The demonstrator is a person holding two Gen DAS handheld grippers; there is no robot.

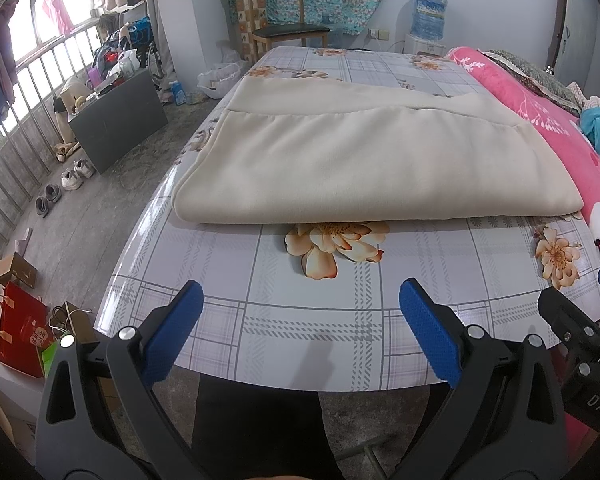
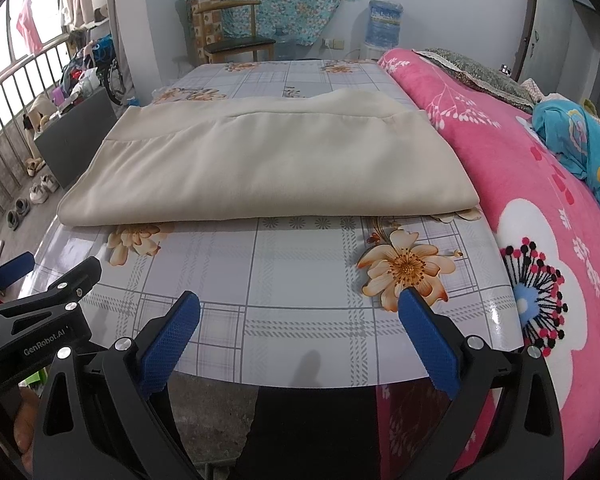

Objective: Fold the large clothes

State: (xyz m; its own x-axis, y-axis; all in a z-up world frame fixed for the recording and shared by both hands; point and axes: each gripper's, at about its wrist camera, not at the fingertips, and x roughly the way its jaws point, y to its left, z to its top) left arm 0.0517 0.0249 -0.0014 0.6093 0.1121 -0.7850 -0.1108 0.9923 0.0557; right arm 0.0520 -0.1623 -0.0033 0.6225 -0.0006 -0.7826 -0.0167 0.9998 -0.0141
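Cloth, a beige folded garment [image 1: 364, 160], lay mid-surface [image 1: 300, 320], its long axis crosswise to both tongs, straight ahead and well apart. Left tongs [image 1: 302, 308] and right tongs [image 2: 300, 316] gaped empty, about equally near.

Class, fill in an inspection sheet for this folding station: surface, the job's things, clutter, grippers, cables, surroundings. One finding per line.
Surface: table with a glossy plaid, flowered cover.
Job's things: beige garment lying folded flat on the table, touched by neither gripper.
Clutter: nothing seen on the table besides the garment.
Grippers: left gripper open, empty; right gripper open, empty; both at the near edge.
Cables: nothing seen.
Surroundings: pink blanket along the right side; wooden chair beyond; shoes on the floor.
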